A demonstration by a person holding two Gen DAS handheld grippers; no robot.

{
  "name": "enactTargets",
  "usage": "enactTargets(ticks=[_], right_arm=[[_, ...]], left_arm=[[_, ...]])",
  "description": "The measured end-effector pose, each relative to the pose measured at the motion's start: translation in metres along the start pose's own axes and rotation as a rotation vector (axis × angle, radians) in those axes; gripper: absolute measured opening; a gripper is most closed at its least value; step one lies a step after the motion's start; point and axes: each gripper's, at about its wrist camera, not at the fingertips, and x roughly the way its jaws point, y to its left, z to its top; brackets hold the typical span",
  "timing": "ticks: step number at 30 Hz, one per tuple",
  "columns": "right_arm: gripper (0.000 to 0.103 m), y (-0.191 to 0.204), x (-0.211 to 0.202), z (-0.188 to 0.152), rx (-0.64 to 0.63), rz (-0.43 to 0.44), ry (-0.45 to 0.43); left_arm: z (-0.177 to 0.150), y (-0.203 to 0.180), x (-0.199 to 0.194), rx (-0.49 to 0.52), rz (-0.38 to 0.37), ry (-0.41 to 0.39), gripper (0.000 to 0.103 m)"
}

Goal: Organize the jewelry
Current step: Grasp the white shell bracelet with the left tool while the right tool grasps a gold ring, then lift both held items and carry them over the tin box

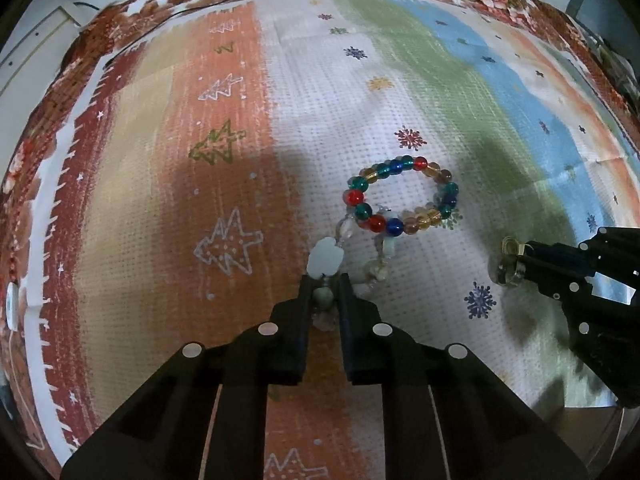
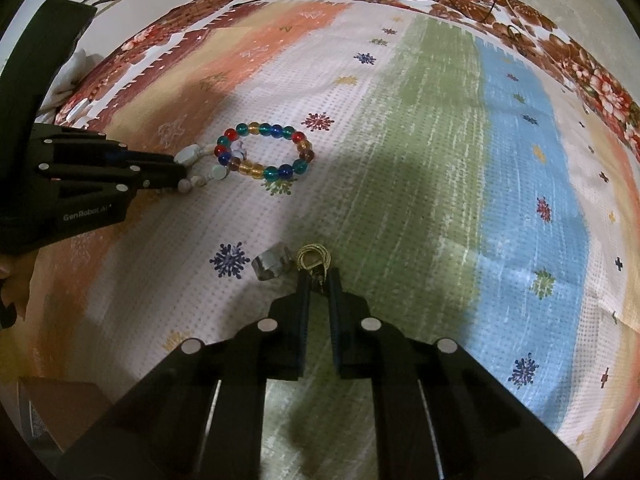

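Bead bracelet: a ring of red, blue, green and amber beads, lying on the patterned cloth near the middle.
Pale bracelet: being pinched by the left gripper at a light stone bead, its far end touching the bead bracelet.
Gold ring: being held clenched at the tips of the right gripper, low over the cloth.
Silver ring: lying just beside the gold ring, on its left in the right wrist view.
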Motion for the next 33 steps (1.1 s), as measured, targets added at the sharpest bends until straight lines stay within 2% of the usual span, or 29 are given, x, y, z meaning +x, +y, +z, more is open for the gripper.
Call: enactTargets(ticks=[18,33], right_arm=[[0.01,0.002,-0.02,-0.001,0.002,-0.007,-0.027],[0.01,0.009,-0.048,-0.005,0.014,-0.009,-0.073]], left_arm=[[0.001,0.006,-0.017,-0.028,-0.021,-0.024,0.011],[0.001,0.002,-0.051,-0.038,-0.048,-0.086,0.011]])
